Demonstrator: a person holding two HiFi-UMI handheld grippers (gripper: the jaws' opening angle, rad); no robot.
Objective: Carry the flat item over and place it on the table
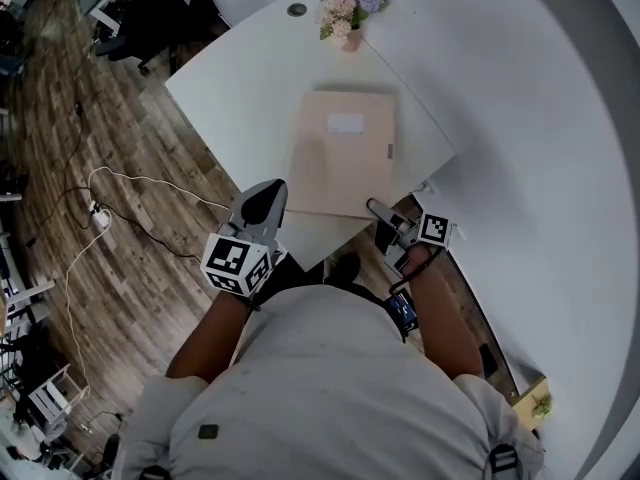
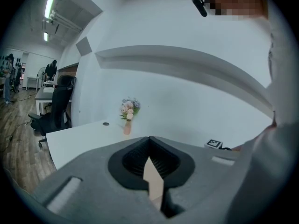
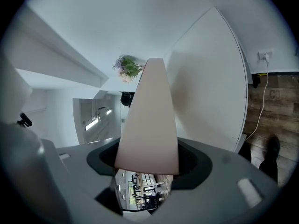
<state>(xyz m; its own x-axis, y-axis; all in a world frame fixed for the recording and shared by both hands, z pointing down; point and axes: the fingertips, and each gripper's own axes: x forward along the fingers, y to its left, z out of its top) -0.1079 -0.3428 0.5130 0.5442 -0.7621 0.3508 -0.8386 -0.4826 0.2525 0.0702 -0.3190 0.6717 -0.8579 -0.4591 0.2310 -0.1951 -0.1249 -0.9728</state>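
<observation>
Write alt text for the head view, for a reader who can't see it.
Seen from above, a person holds a left gripper and a right gripper at the near corners of a flat beige folder over a white table. A small vase of flowers stands at the table's far edge, and a white cable trails across the wood floor at left.

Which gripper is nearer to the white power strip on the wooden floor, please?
Left. The left gripper, at the near-left edge of the folder, is toward the power strip; the right gripper, at the near-right corner, is farther across the folder.
</observation>
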